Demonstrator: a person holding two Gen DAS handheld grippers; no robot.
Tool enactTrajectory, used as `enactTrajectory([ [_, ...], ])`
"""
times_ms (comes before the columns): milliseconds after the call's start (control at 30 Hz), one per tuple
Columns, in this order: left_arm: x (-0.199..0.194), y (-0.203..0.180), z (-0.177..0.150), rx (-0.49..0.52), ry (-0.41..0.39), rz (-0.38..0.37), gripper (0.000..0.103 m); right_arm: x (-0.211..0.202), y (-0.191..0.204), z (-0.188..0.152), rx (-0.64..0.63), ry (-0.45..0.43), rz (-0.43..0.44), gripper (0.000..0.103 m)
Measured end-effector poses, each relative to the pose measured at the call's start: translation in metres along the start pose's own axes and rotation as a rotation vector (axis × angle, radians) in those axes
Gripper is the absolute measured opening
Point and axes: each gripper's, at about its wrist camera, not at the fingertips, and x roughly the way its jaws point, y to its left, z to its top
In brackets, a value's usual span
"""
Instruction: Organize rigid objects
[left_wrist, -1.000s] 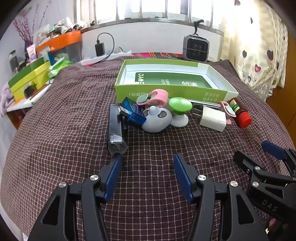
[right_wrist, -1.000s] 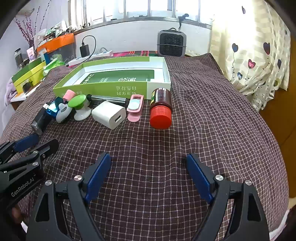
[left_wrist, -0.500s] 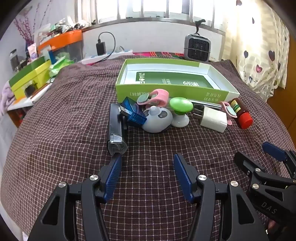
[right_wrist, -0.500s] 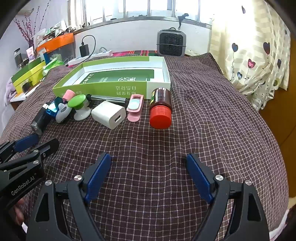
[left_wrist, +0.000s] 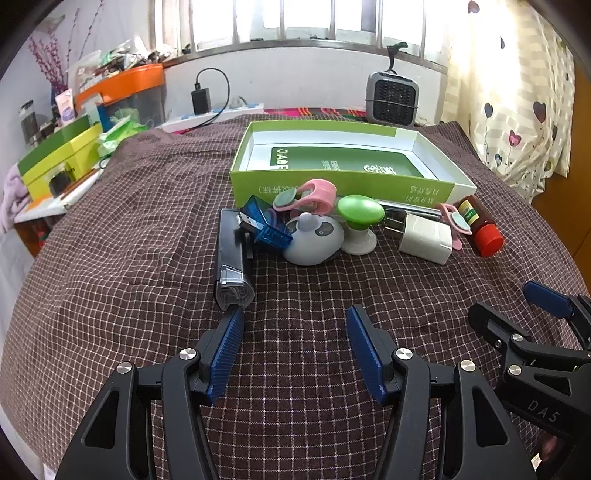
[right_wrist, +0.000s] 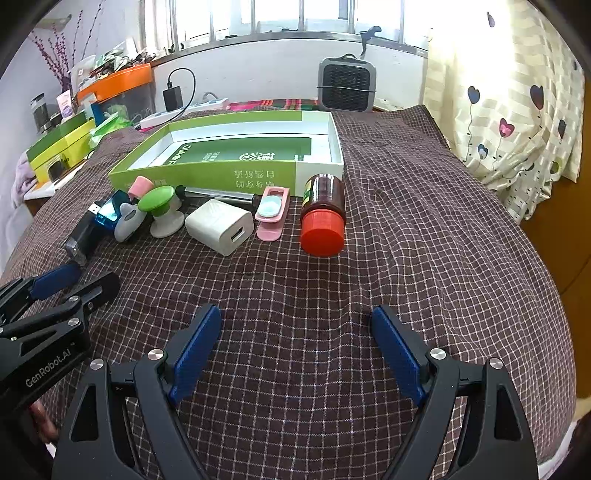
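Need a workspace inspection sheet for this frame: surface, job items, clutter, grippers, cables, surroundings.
Surface: checked brown cloth, wrinkled, covers the whole top.
Job's things: open green box holds only its green printed insert; in front of it lie a red-capped bottle on its side, white charger, pink clip, green knob, grey panda toy, blue USB stick, black device, metal tube.
Clutter: nothing seen on the cloth beyond these.
Grippers: left gripper and right gripper both open, holding nothing, short of the row.
Cables: black adapter and cable at a power strip behind the box.
Surroundings: small heater, window, heart-print curtain, cluttered side shelf.
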Motion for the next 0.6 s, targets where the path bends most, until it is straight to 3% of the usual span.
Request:
enactTrajectory([
  [600,0.0022,-0.0023,0.0041,0.006,0.007,-0.002,0.058,-0.0002,0.0013,-0.0001,-0.001,0.003,0.000,0.084],
])
